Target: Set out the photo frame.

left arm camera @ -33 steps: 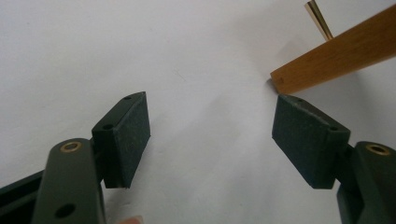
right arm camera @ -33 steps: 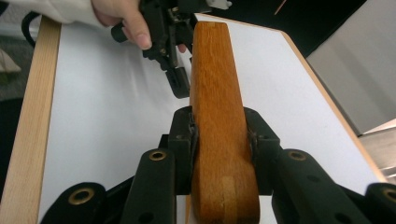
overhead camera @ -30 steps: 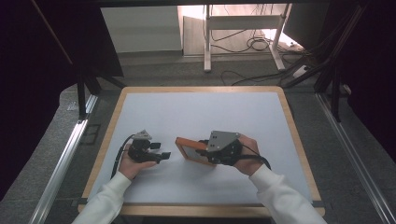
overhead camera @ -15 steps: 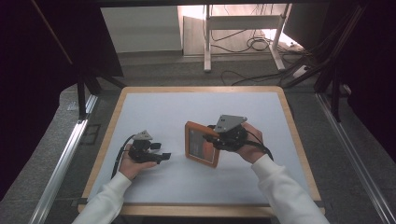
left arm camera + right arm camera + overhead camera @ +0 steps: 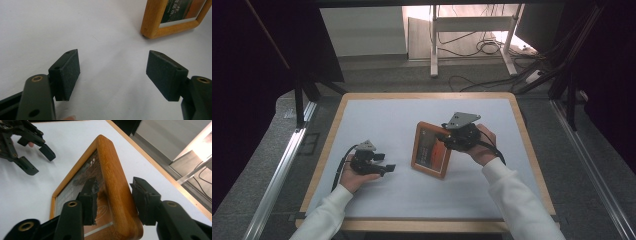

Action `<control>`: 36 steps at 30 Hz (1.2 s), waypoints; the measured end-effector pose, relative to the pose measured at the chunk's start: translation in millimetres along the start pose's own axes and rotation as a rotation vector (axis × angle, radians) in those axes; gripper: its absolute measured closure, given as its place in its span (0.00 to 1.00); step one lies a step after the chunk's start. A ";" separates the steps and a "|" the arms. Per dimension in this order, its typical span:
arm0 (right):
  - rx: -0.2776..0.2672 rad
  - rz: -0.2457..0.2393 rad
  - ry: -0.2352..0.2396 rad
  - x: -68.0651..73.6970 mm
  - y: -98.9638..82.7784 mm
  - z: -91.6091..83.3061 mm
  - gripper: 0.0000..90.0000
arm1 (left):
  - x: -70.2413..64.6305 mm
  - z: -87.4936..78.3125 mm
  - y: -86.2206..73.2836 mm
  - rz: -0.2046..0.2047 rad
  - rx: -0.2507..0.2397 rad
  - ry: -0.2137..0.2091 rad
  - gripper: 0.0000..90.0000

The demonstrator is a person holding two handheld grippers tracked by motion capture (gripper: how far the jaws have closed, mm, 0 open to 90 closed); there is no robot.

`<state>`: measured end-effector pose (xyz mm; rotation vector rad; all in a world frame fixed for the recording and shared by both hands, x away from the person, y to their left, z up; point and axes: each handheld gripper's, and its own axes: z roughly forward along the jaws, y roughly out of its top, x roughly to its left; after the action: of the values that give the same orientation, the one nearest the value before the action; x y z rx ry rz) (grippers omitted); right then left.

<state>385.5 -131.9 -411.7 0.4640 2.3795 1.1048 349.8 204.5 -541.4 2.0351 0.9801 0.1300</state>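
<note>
White table (image 5: 382, 120): right gripper (image 5: 113, 197) straddles the frame (image 5: 112, 185), jaws just easing apart, pads barely off; frame now upright; left gripper (image 5: 112, 72) gapes empty

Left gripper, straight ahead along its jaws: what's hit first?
Probably the white tabletop: the left gripper, jaws open and empty, looks down at bare surface. The wooden picture frame sits right of that line; depth uncertain.

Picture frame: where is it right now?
In the high view the picture frame stands propped near the middle of the table, its right edge between the right gripper jaws, which have just been opening; the left gripper sits apart at its left.
</note>
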 end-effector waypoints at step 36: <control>-0.010 0.416 -0.082 39.4 -126.7 -55.6 0.27 | -15.6 3.6 4.2 0.081 0.025 0.058 0.31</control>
<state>309.3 -225.6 -489.9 1.0138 2.2612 1.2408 343.0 190.1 -536.7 2.1048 0.9392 0.2218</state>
